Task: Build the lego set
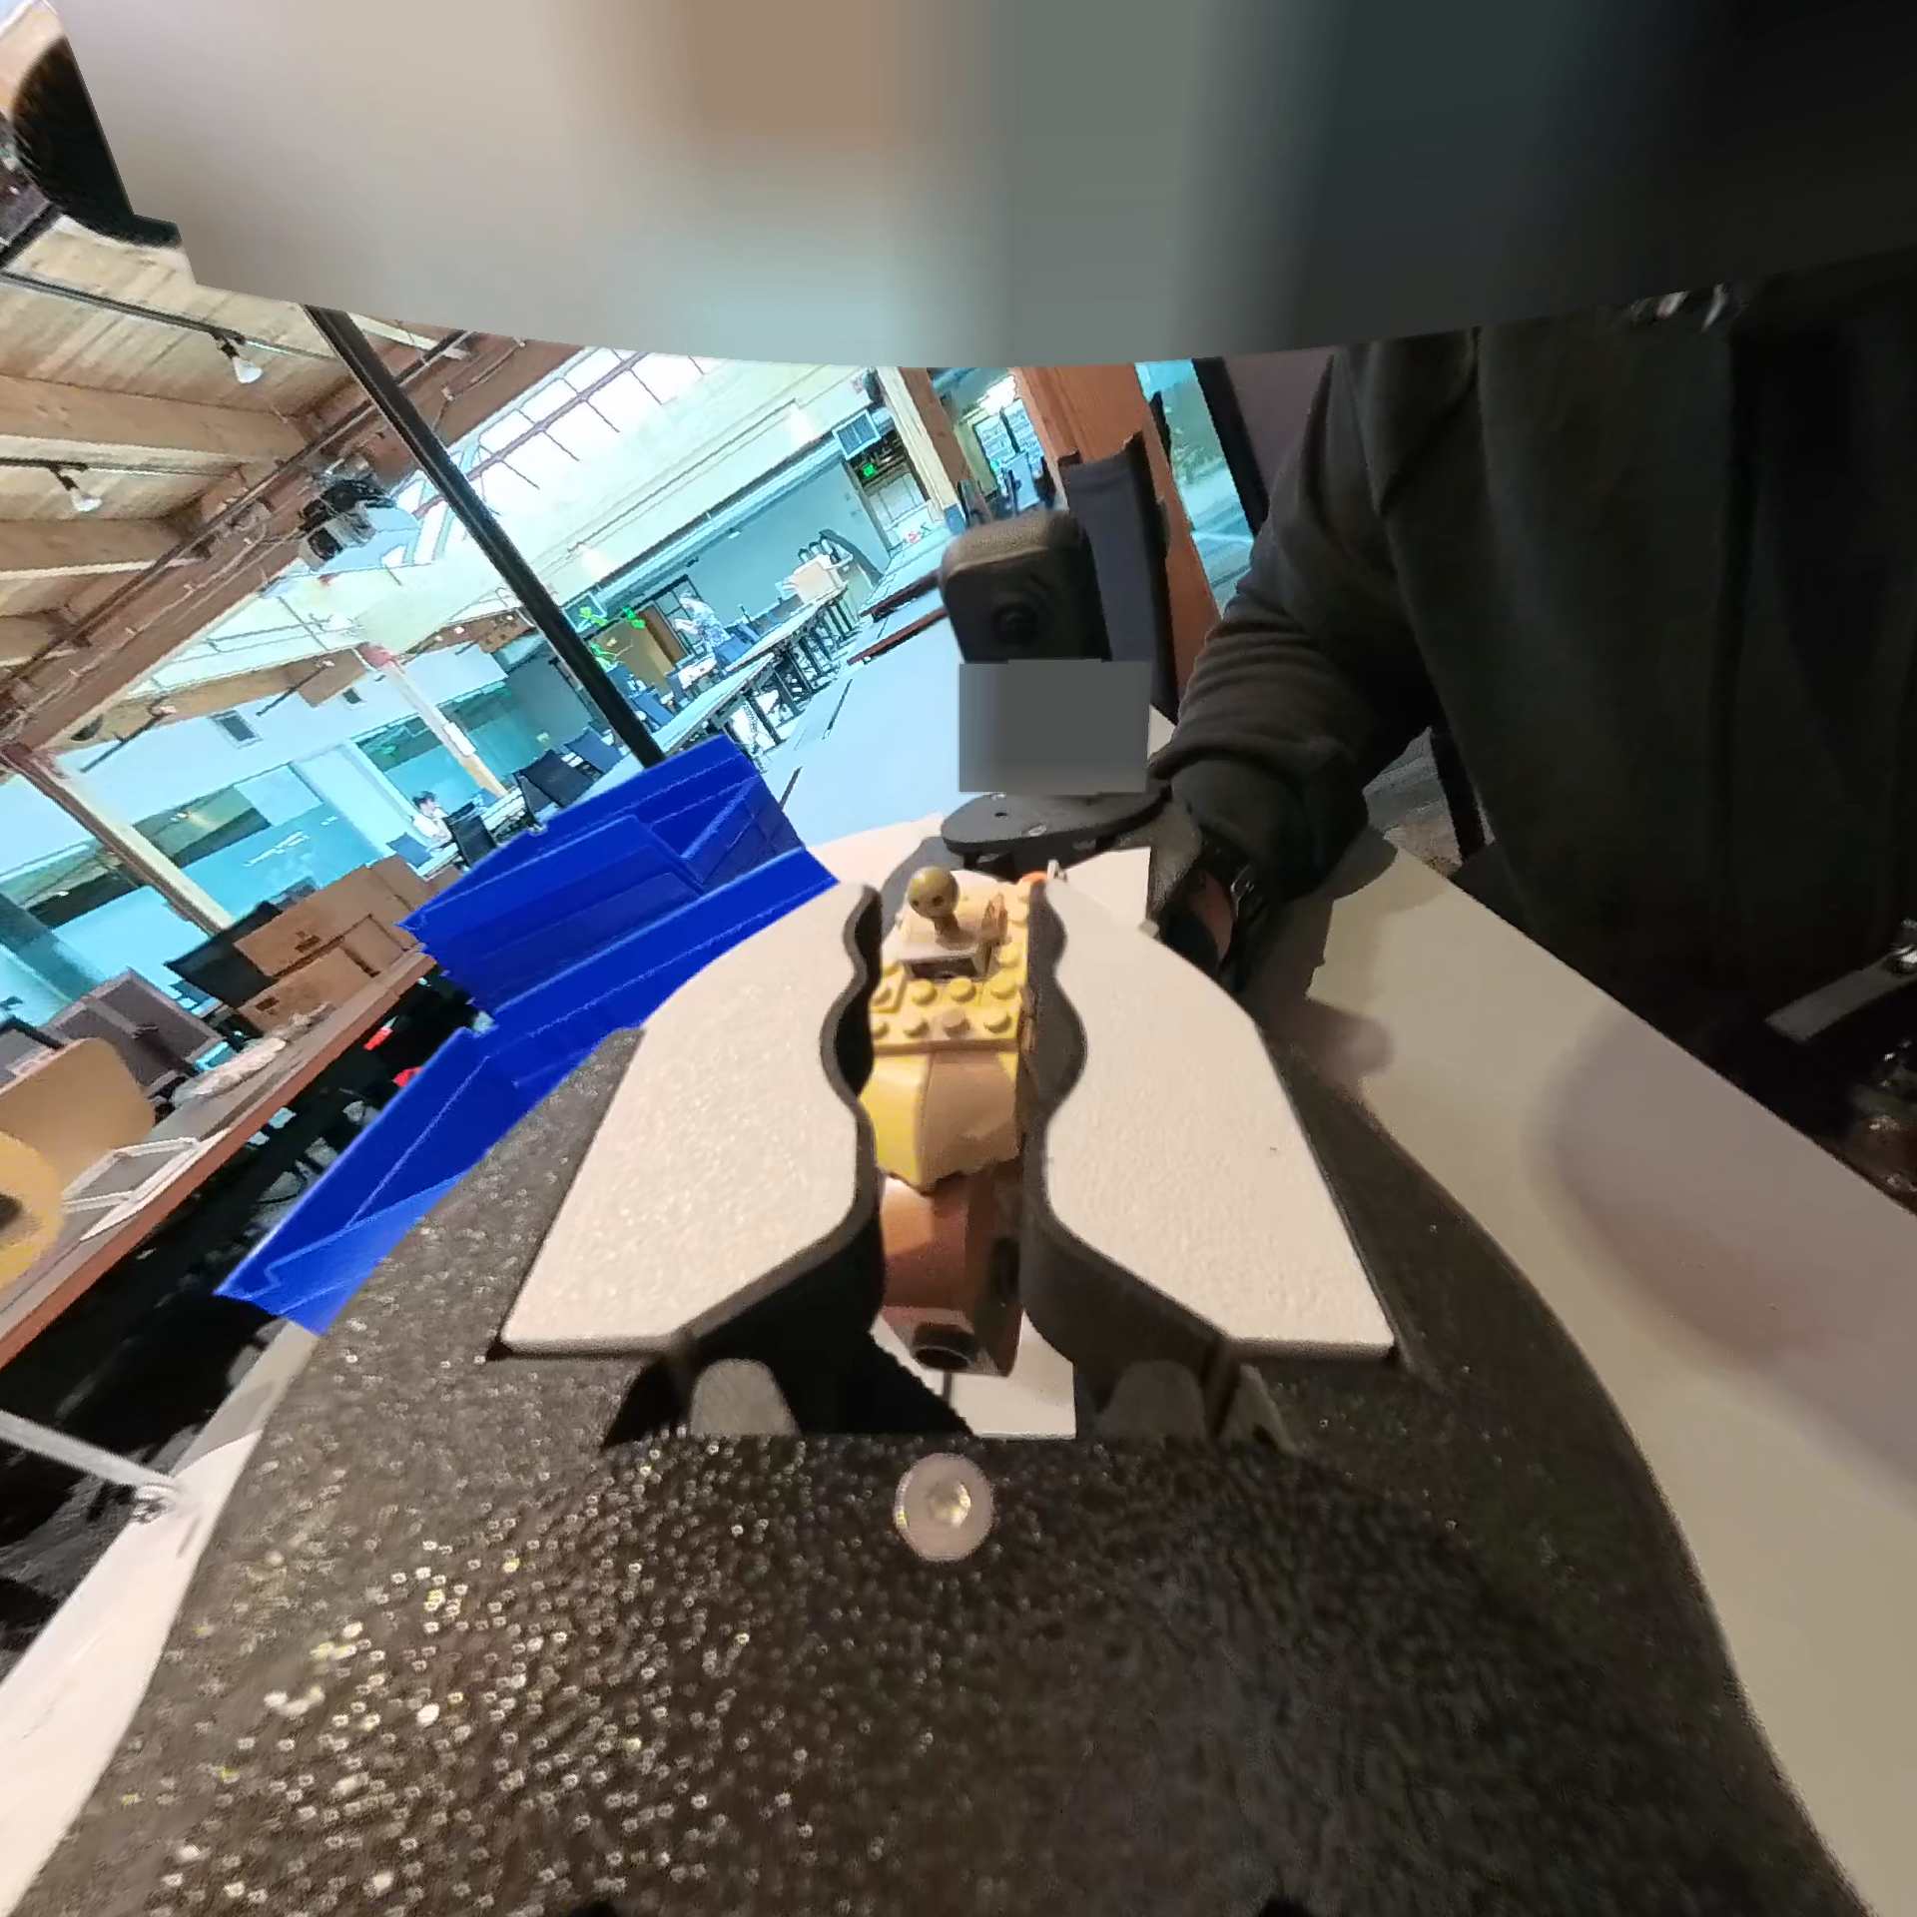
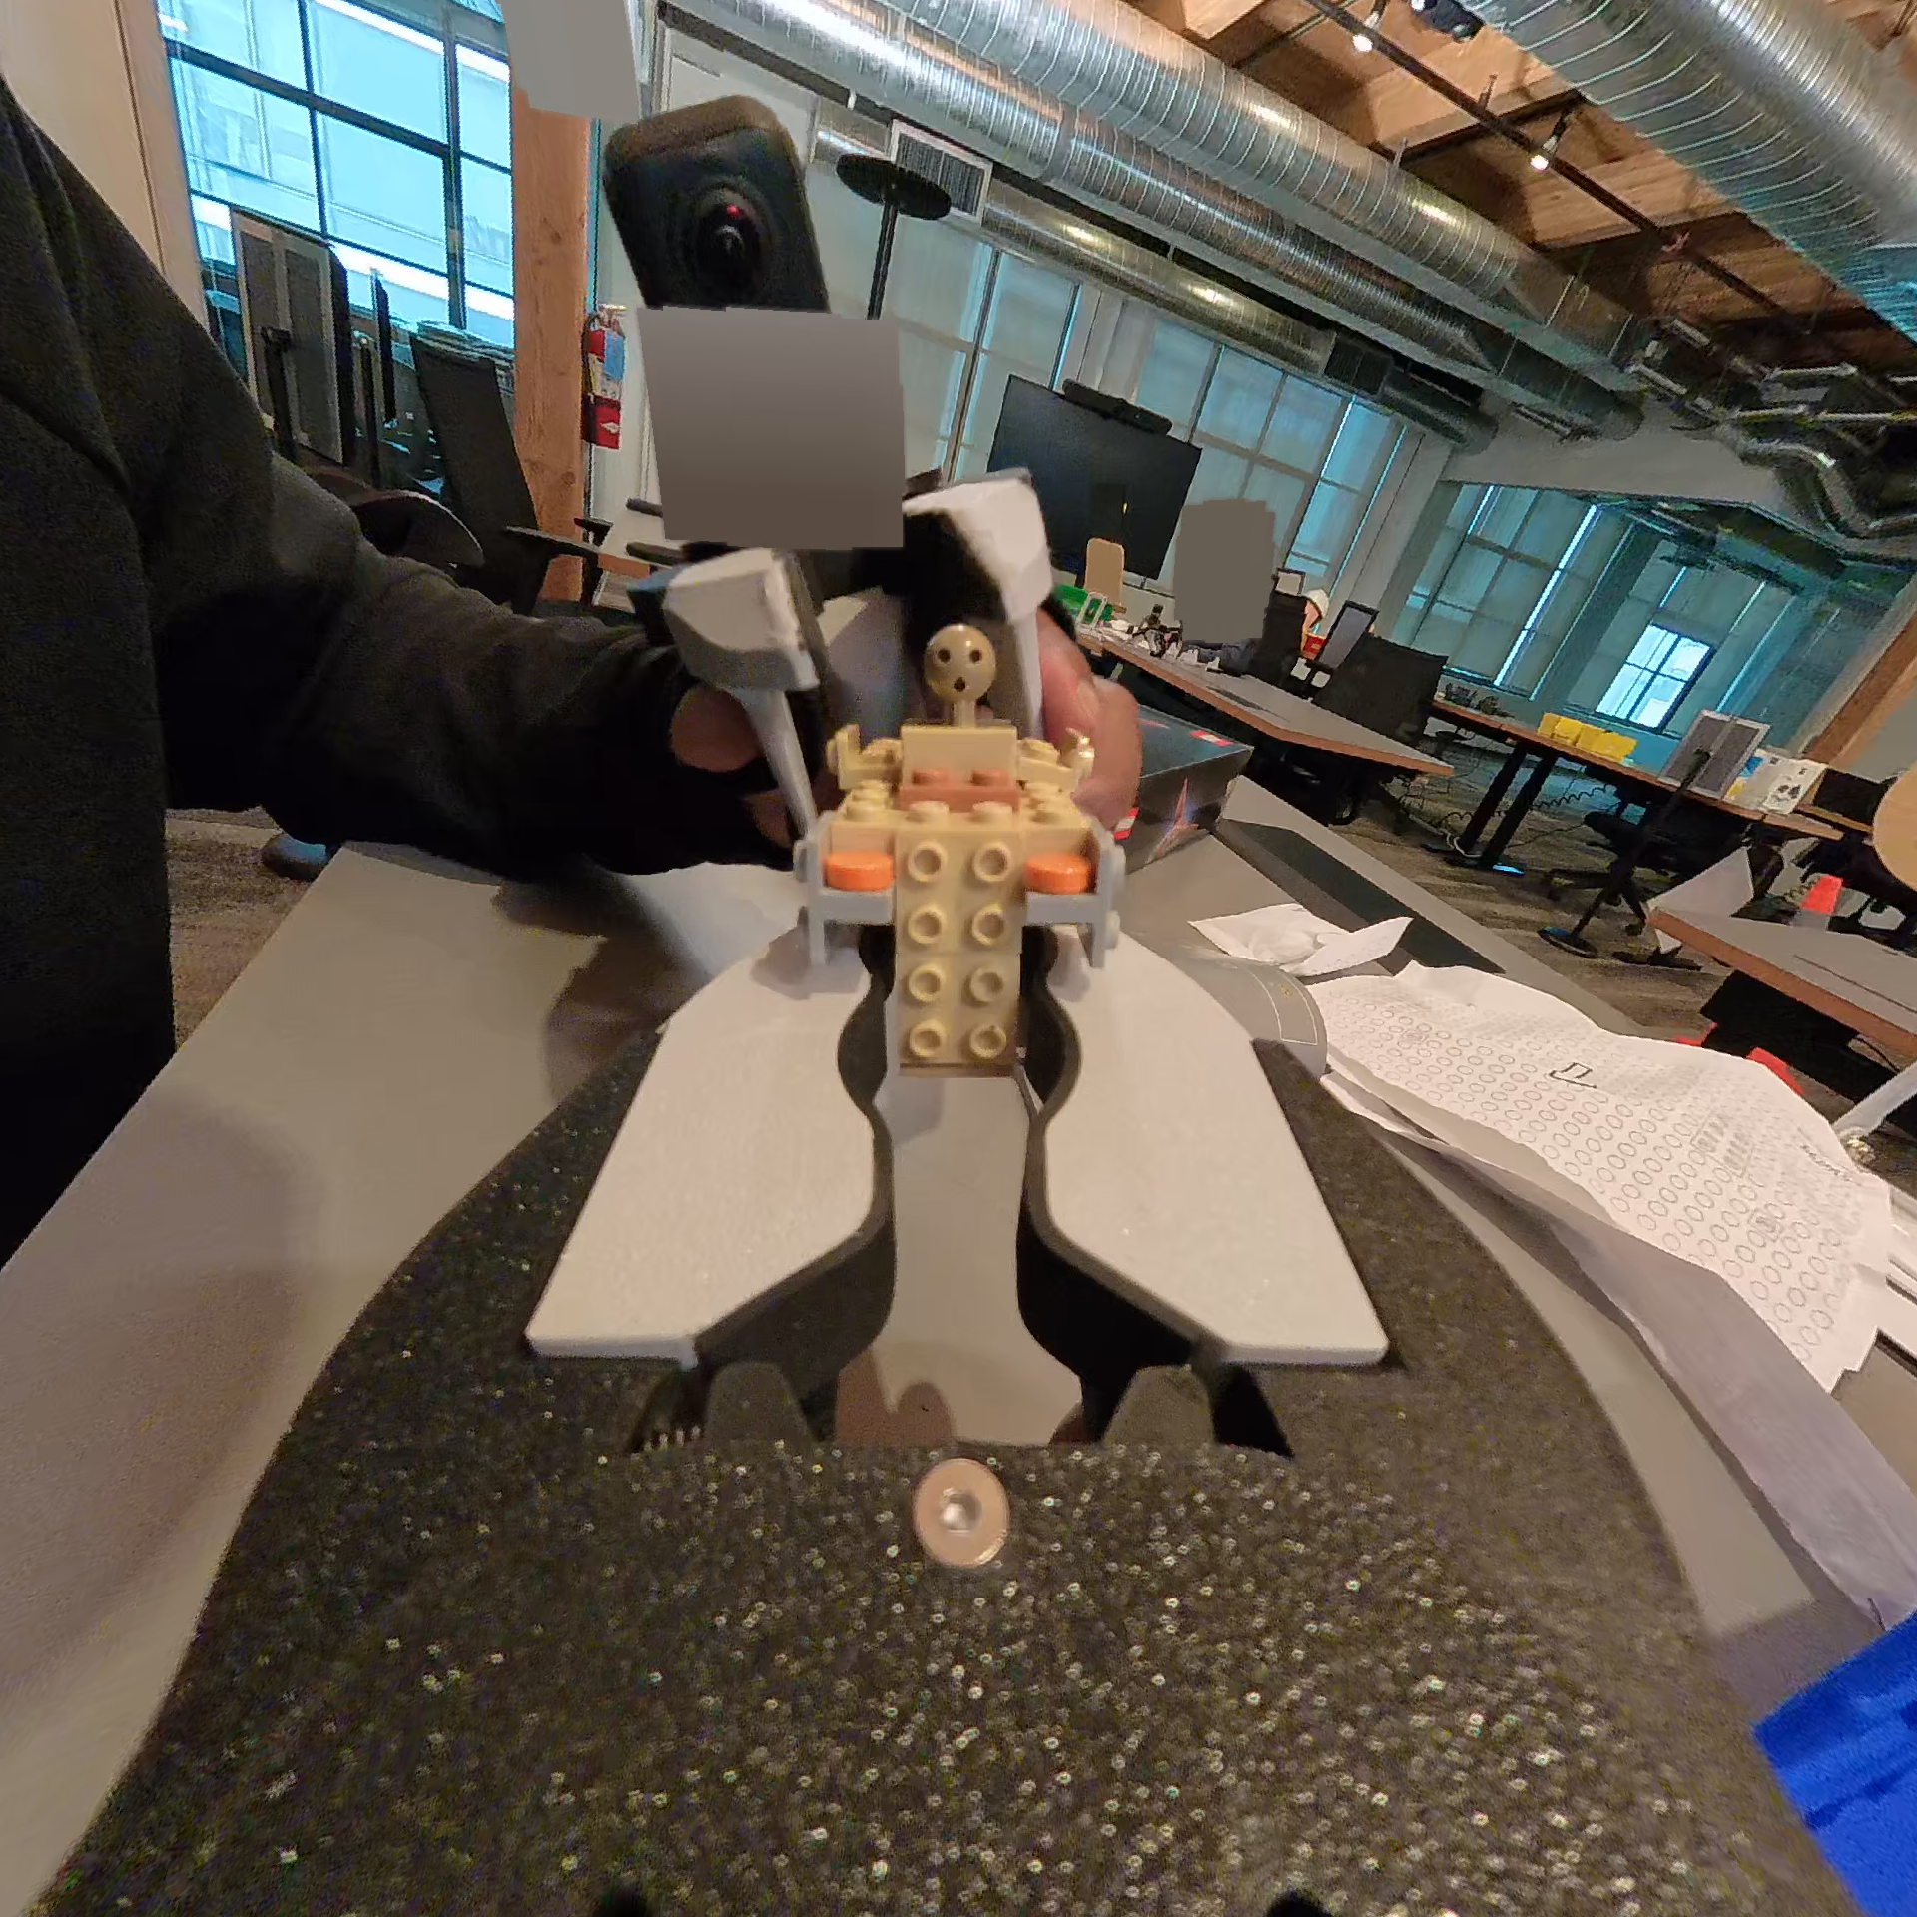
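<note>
A tan lego model (image 1: 952, 1022) with a round tan head (image 1: 934, 890) and a brown part at its near end is held above the white table (image 1: 1473, 1048). My left gripper (image 1: 954, 913) is shut on its sides. In the right wrist view the model (image 2: 954, 830) shows a tan studded brick, two orange round studs and grey side pieces. My right gripper (image 2: 954, 960) is shut on that tan brick. The two grippers face each other across the model. The left gripper (image 2: 861, 602) shows behind the model, and the right gripper's body (image 1: 1048, 825) shows beyond it in the left wrist view.
Blue bins (image 1: 581, 934) stand at the table's left side, with a blue corner (image 2: 1846, 1753) at my right. Crumpled white perforated bags (image 2: 1577, 1131) lie to the right. A dark box (image 2: 1183, 799) sits behind the model. A person's dark sleeve and gloved hand (image 1: 1297, 768) hold the right gripper. About 5 cm separates my left fingertips from my right.
</note>
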A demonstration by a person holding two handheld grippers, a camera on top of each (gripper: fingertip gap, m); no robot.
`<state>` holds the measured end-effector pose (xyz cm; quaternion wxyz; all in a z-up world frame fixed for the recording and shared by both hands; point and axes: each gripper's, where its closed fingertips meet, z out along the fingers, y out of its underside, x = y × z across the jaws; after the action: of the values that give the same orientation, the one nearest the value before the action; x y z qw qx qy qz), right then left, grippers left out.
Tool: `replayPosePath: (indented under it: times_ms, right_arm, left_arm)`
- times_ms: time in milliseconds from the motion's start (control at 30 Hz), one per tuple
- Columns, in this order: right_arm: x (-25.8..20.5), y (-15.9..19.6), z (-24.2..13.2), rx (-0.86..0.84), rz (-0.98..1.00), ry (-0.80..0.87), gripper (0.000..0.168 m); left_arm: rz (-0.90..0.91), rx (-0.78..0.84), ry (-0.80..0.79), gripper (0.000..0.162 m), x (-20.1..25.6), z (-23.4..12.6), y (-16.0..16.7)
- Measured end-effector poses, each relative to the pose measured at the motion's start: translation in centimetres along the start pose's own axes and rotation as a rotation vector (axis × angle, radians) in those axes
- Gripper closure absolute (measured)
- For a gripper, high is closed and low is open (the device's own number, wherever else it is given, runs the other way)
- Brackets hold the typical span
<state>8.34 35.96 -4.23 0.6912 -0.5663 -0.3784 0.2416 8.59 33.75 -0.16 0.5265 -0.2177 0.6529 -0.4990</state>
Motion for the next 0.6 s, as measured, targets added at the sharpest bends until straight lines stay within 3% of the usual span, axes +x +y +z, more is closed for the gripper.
replayPosePath:
  times_ms: [167,367,600]
  right_arm:
    - [-0.4,-0.1,0.0,0.009,-0.003,-0.025,0.146]
    - [-1.1,-0.2,0.0,0.023,-0.007,-0.062,0.146]
    - [-1.3,-0.2,0.1,0.022,-0.015,-0.07,0.146]
  left_arm:
    - [-0.071,-0.042,0.064,0.128,0.4,0.0,-0.1]
    - [-0.108,-0.026,0.071,0.148,0.2,-0.2,-0.9]
    - [-0.127,-0.084,0.096,0.148,0.6,0.0,0.0]
